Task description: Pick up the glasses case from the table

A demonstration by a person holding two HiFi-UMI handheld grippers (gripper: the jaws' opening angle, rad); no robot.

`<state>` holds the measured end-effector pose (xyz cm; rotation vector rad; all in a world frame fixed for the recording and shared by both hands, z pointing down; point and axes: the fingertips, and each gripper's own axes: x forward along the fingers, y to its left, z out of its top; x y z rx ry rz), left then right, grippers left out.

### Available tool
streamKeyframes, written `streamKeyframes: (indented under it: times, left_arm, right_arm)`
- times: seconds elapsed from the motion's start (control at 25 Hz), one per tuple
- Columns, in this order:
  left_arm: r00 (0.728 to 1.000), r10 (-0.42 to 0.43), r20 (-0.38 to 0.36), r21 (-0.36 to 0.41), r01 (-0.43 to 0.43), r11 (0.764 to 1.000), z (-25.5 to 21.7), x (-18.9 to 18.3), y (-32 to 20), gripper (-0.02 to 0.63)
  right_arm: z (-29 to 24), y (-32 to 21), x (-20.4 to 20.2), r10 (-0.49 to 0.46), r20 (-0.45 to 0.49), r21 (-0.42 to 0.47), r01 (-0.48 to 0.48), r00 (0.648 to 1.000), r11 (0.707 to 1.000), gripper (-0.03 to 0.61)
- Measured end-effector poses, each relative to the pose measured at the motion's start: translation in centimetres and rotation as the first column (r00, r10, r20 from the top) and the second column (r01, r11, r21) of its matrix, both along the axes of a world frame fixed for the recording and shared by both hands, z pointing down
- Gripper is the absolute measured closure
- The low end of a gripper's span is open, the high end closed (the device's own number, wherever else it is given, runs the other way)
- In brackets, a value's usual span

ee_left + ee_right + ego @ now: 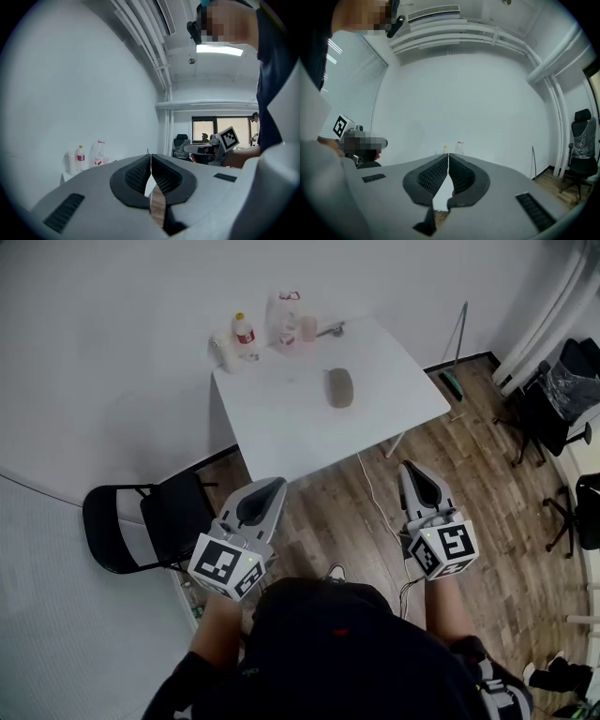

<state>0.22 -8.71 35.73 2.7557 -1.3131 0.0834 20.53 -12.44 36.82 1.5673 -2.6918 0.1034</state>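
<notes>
The glasses case [339, 388], a grey oval shell, lies near the middle of the white table [281, 427], towards its right side. Both grippers are held low in front of the person, well short of the table and over the wooden floor. My left gripper [273, 487] [151, 159] points at the table's near left corner, its jaws closed together with nothing between them. My right gripper [409, 469] [448, 158] is also shut and empty, and points level towards the table's right side. The case is hidden in both gripper views.
A red-labelled bottle [245, 334] and a clear plastic jug [286, 319] stand at the table's far edge. A black folding chair [141, 521] sits left of the table. A white cable [373, 495] runs over the floor. Office chairs [558, 390] stand at the right.
</notes>
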Motion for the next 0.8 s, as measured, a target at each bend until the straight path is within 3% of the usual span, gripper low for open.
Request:
streamKeyframes:
  times: [0.4,0.8]
  left_arm:
    - [1.0,0.004,-0.01,-0.038,-0.005,0.999,1.2,1.8,-5.9,0.591]
    - [0.997,0.077,-0.031,-0.032,-0.078,0.996,1.5,-3.6,-14.6,0.591]
  right_arm:
    - [1.8,-6.0,0.5,-0.026,-0.003,-0.046,0.026,1.0,0.999,0.557]
    - [1.6,-13.2,-4.8,0.045,-0.045,-0.042,-0.047,0.998,0.998,0.555]
